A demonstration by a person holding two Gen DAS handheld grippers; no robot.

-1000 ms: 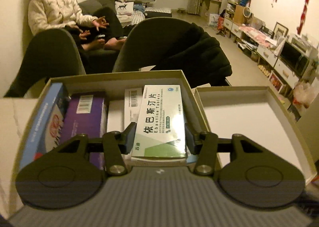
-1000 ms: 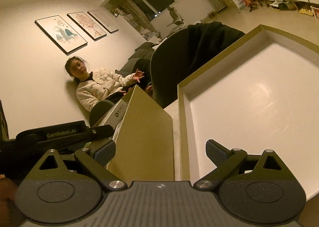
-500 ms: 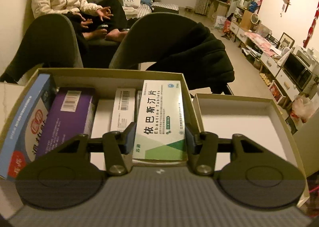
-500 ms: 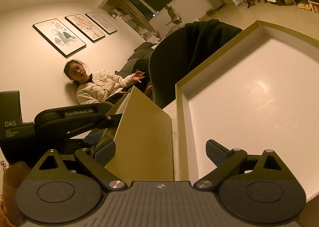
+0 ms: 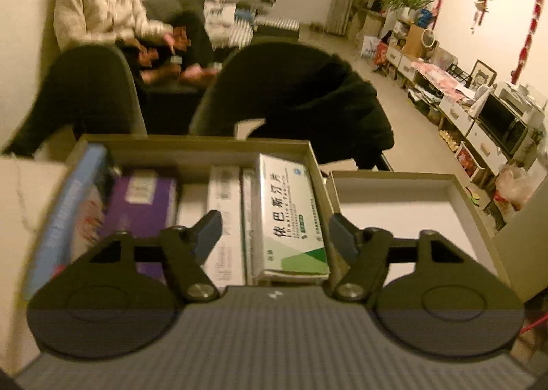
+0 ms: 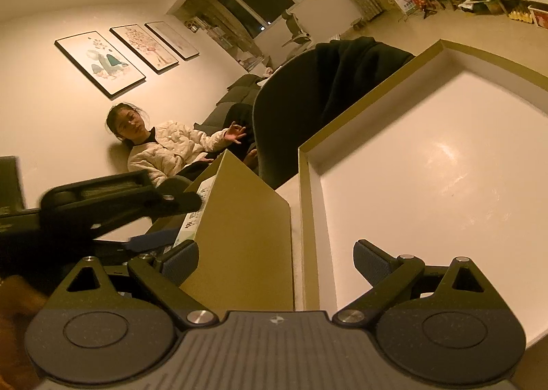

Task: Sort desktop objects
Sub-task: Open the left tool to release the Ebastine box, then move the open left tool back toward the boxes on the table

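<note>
Both fingers [image 5: 209,229] now spread, left hand-held gripper [image 5: 272,230] released medicine box [image 5: 291,215]

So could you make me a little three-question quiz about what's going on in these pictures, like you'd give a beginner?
1. True or false: the left gripper is clamped tight on the green and white medicine box.
2. Multiple choice: the medicine box lies (A) in the filled box beside other packets, (B) in the shallow tray, (C) on a chair.
3. Fill in: the tray under the right gripper holds ____.

Key
1. False: the gripper is open, with a gap either side of the box.
2. A.
3. Nothing; only its bare white floor shows.
</note>
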